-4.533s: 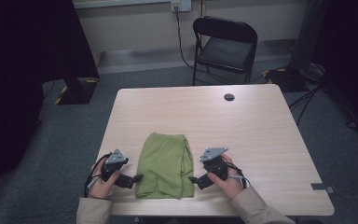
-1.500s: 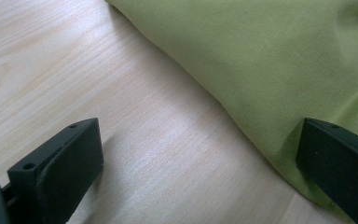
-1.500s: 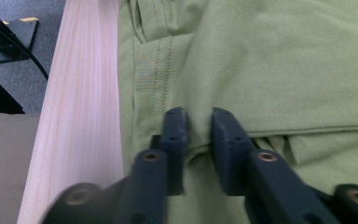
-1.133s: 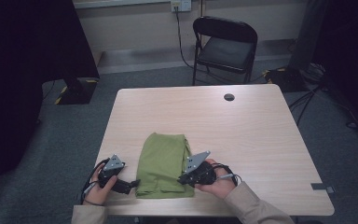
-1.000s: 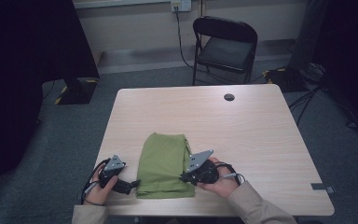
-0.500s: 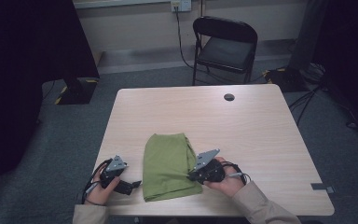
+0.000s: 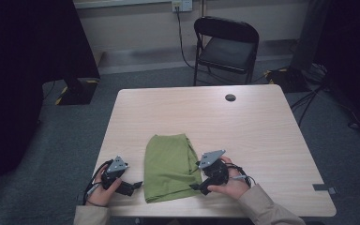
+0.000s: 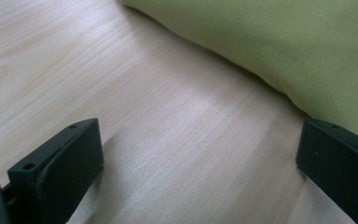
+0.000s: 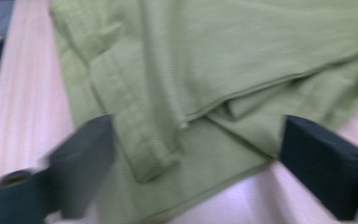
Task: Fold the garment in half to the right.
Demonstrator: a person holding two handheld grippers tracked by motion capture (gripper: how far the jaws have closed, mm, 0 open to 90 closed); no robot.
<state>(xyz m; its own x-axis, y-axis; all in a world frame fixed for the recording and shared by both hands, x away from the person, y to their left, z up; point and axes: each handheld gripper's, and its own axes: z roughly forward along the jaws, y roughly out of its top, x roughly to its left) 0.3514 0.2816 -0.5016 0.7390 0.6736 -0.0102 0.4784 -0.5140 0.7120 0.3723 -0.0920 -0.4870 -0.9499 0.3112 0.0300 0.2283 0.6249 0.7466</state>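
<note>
While a folded green cloth lies between them, the left gripper waits wide open just short of its edge, apparently ready to pinch. Opposite, the right gripper, jaws spread, straddles the layered hem, whose stitching is plain from its own camera.

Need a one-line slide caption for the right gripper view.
Open right tongs hover over the folded green garment's hemmed corner on the wooden table.

Both grippers are black, the left gripper and right gripper each topped by a grey three-cornered plate. Black cables trail behind. The sleeves are beige.
</note>
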